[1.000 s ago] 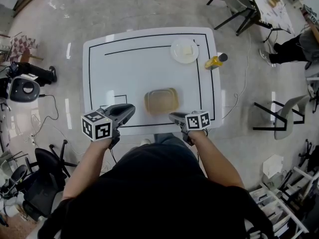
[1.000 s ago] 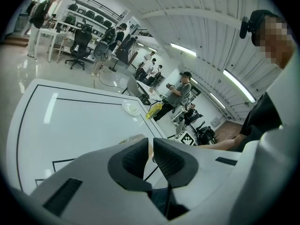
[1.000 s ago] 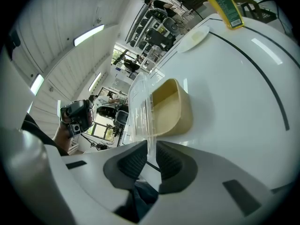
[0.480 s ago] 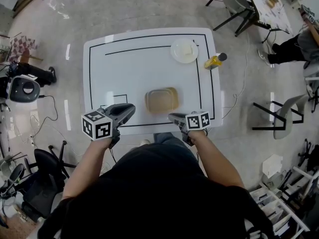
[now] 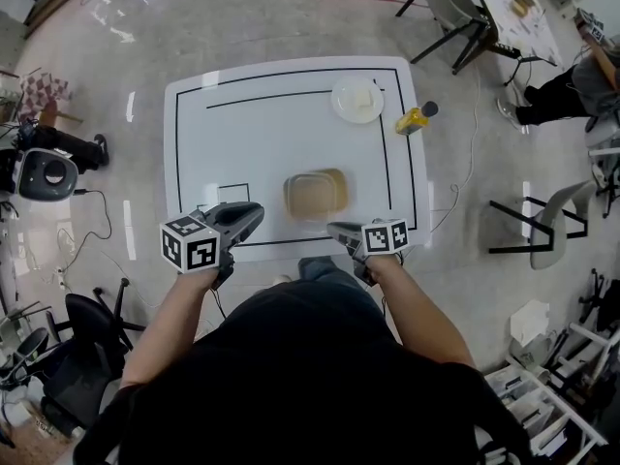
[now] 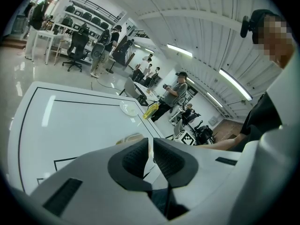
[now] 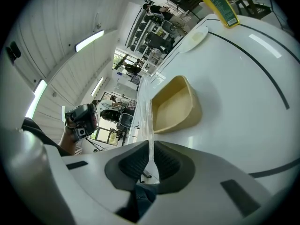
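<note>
We note the right gripper point(image 7: 151, 150) pinching a thin clear plastic lid point(image 7: 144, 109) at lower centre, beside the rounded tan tray point(image 7: 178, 108). The left gripper point(image 6: 151, 148) is closed and empty above the glossy white table point(image 6: 70, 121).

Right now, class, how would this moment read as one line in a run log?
left claw: shut, by table near edge | right claw: shut, nearest tan tray | far side: plate, yellow bottle

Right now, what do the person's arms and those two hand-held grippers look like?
Both the left gripper and right gripper have grey bodies, dark ribbed pads and a cube of black-and-white square markers. The person wears a black short-sleeved top.
</note>
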`<state>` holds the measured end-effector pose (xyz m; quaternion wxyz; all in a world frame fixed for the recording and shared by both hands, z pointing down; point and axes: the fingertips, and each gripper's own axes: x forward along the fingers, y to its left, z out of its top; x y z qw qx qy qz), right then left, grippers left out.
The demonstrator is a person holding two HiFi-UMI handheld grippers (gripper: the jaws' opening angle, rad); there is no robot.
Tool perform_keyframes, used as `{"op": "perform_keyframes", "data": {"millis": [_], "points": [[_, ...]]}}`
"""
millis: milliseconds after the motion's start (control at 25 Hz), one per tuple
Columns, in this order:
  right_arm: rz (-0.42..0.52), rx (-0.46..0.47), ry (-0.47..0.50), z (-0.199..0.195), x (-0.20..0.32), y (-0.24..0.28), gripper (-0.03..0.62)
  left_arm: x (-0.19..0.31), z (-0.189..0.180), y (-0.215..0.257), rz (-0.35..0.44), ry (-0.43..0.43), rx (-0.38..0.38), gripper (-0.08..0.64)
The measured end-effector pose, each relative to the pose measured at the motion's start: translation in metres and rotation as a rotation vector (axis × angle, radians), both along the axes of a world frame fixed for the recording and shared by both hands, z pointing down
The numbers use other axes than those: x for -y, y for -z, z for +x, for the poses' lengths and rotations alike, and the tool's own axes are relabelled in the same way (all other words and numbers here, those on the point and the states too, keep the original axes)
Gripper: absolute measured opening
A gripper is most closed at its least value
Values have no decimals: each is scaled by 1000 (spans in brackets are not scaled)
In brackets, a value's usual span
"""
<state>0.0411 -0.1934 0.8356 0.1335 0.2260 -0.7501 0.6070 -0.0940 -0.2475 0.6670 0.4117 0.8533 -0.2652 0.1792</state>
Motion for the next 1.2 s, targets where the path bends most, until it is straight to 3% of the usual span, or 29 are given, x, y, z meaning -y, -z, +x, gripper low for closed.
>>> {"op": "perform_keyframes", "data": {"millis": [1200], "points": [[91, -6, -20, -24, -28, 52, 44, -48, -26, 38, 69, -4, -19, 51]]}}
